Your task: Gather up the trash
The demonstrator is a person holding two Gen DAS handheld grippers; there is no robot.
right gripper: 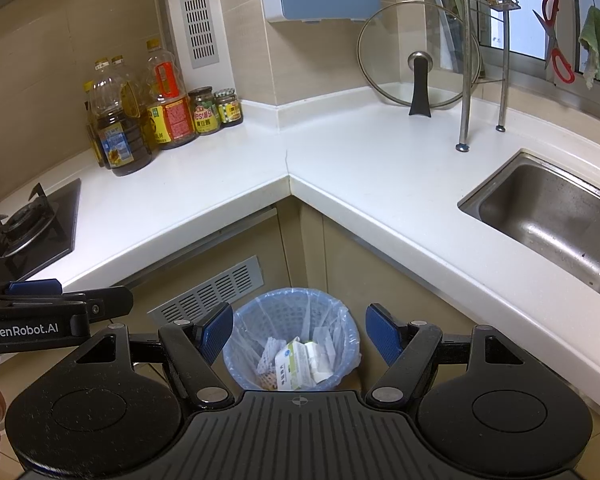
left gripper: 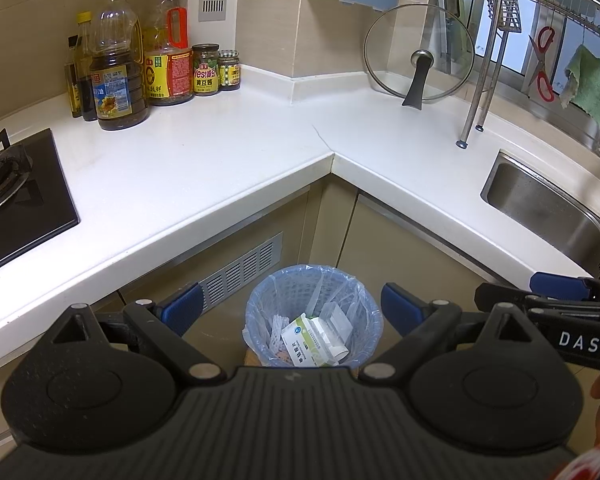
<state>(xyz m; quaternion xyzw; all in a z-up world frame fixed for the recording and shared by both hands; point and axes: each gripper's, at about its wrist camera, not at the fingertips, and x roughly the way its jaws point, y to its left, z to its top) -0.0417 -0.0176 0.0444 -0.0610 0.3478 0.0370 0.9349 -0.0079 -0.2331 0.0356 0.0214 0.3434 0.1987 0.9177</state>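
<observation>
A small waste bin (left gripper: 314, 316) (right gripper: 292, 338) lined with a pale blue bag stands on the floor in the corner below the counter. Inside lie a white and green carton (left gripper: 306, 346) (right gripper: 294, 366), foam netting and clear wrappers. My left gripper (left gripper: 290, 310) hangs above the bin, its blue pads (left gripper: 182, 306) wide apart and nothing between them. My right gripper (right gripper: 300, 332) hovers over the same bin, open and empty. Each gripper shows at the side of the other's view: the right one (left gripper: 556, 292), the left one (right gripper: 60, 300).
An L-shaped white counter (left gripper: 204, 160) (right gripper: 360, 168) wraps the corner. On it stand oil bottles and jars (left gripper: 140, 72) (right gripper: 156, 116), a glass lid (left gripper: 420, 54) (right gripper: 418, 56) and dish rack legs (right gripper: 466, 100). A gas hob (left gripper: 16, 192) lies left, a steel sink (right gripper: 556, 220) right. Red scissors (right gripper: 556, 40) hang above.
</observation>
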